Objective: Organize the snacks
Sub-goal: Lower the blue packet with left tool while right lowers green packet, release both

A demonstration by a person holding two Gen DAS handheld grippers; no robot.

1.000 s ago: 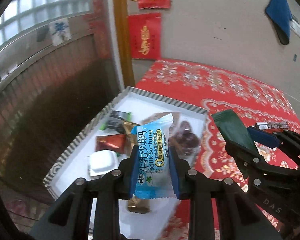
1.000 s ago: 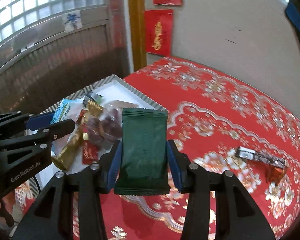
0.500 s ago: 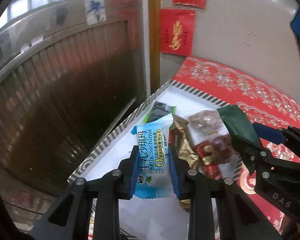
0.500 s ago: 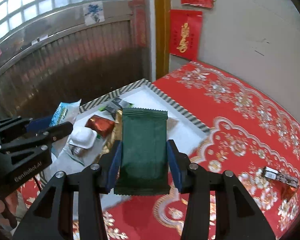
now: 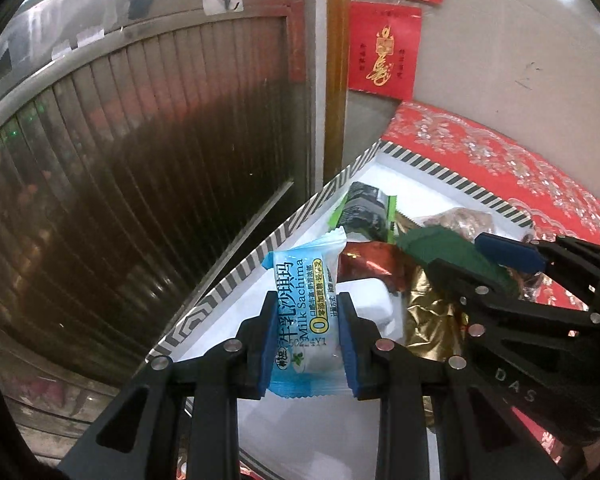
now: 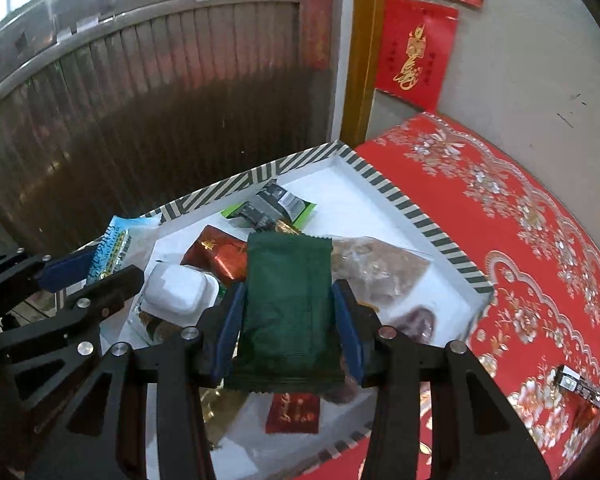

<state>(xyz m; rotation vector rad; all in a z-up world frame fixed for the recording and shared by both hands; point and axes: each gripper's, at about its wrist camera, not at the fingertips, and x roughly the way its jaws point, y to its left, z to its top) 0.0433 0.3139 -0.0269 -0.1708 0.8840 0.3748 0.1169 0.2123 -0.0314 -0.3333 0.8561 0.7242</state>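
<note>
Left claw (image 5: pixel 307 334): clenched on the blue Sachima packet (image 5: pixel 304 322), its blue pads pressing the two long edges near the lower half; the packet hangs above the near-left part of the tray (image 5: pixel 260 258).
Right claw (image 6: pixel 288 322): clenched on the dark green packet (image 6: pixel 286 312), gripped across its width just below the middle, held over the tray's centre above the other snacks.
Tray: white inside with a striped rim, sitting on the red patterned table (image 6: pixel 539 220); it holds a red foil sweet (image 6: pixel 216 252), a white cup-shaped tub (image 6: pixel 178 288), a black-and-green wrapper (image 6: pixel 272 206), a clear bag of brown pieces (image 6: pixel 373 268) and gold foil (image 5: pixel 431 328).
Stray item: one small wrapped bar (image 6: pixel 577 386) lies on the table well apart from the tray.
Handling, blue packet: judged light and puffy, a sealed film pillow with a soft cake inside; hard squeezing would likely crush it, so the side-edge hold suits it.
Handling, green packet: judged light, thin and flexible, with slick film and crimped ends; it bows slightly between the pads and could slide if the grip loosens early.
Where to hold: mid-body across the width, not the crimped seals, which fold and slip.
Risk: both claws are close together over a crowded tray, so a release may land one packet on top of others.
</note>
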